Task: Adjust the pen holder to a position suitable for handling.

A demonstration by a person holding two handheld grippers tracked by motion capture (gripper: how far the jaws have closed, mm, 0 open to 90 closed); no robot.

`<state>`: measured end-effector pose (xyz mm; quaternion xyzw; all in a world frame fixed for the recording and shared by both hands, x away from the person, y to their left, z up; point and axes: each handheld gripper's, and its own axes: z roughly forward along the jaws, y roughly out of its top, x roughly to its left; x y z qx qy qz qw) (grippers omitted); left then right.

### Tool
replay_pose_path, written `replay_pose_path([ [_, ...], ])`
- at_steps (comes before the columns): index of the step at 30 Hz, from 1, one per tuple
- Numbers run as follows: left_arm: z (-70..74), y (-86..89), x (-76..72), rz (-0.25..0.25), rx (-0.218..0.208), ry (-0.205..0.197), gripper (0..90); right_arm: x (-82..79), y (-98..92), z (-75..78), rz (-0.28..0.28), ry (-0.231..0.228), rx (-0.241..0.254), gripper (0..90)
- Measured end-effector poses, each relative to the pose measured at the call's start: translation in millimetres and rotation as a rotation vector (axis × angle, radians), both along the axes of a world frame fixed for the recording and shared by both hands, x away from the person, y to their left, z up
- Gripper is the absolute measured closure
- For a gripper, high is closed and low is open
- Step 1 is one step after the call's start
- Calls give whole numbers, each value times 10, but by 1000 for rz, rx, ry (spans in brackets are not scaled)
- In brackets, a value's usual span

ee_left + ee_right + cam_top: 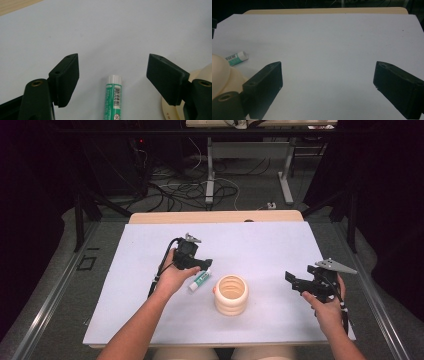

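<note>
A green-and-white tube [200, 280] with a white cap lies flat on the white mat [260, 245], just left of a cream ribbed cup [231, 294]. My left gripper [202, 266] hovers over the tube. In the left gripper view it [113, 57] is open, and the tube [113, 97] lies between the two jaws without touching either. The cup's rim [200, 75] peeks out behind the right-hand jaw. My right gripper [294, 280] is held right of the cup, open [328, 66] over bare mat with nothing in it. From there the tube [236, 58] and cup [222, 72] lie far left.
The mat covers a wooden table whose far edge [215, 216] shows beyond it. Behind the table are a floor with tangled cables [180, 190] and metal table legs [286, 175]. Dark curtains flank both sides.
</note>
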<state>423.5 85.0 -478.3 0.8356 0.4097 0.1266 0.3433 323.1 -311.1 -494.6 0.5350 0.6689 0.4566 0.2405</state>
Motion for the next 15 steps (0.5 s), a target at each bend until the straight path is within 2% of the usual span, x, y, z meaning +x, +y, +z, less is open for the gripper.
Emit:
replay_pose_path([
  [9, -156, -9, 82, 10, 22, 36, 272, 1, 2, -1, 4, -1, 3, 84],
  [15, -249, -8, 113, -1, 36, 56, 287, 5, 0, -2, 5, -3, 0, 84],
])
